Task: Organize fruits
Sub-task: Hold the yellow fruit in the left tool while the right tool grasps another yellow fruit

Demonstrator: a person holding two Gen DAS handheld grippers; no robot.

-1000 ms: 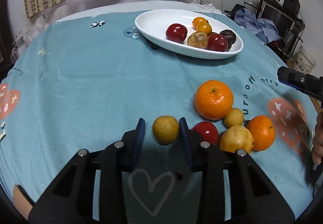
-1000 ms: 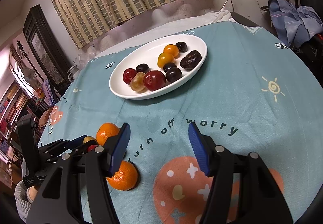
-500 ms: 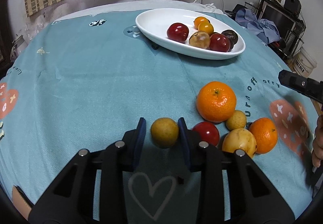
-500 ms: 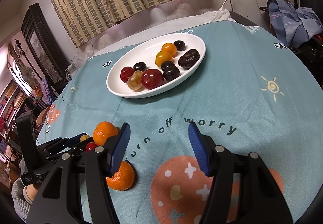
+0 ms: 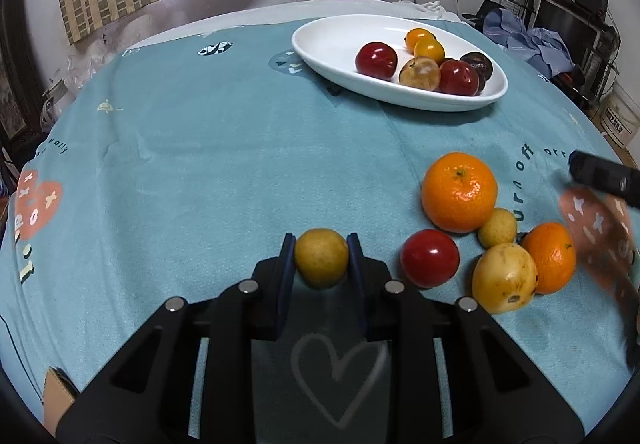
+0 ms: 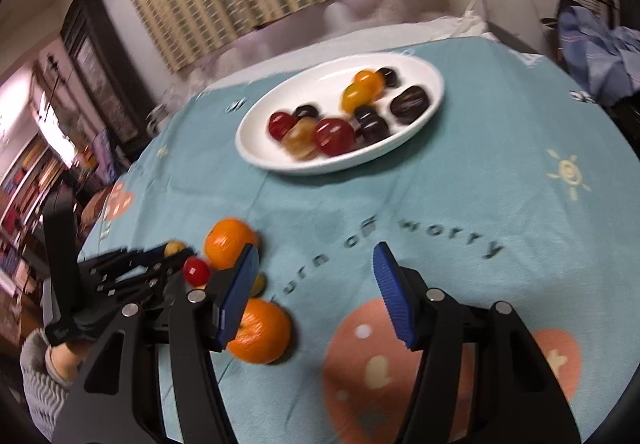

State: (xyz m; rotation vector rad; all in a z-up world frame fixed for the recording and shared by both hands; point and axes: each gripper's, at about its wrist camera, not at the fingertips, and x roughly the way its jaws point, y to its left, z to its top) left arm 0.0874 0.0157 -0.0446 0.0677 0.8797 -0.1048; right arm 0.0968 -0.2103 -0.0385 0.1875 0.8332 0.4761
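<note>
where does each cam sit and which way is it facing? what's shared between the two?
Left wrist: on the left hand-held gripper, looking forward along its fingers, shut on a yellow fruit; the right one's tip shows at far right.
Right wrist: on the right hand-held gripper, open over the tablecloth; the left gripper and the person's sleeve show at lower left.
Shared: the white plate, the big orange and the red fruit.

left wrist: low, close, faces plate (image 5: 320, 44) | right wrist: higher, same plate (image 6: 256, 148), loose fruit shared
</note>
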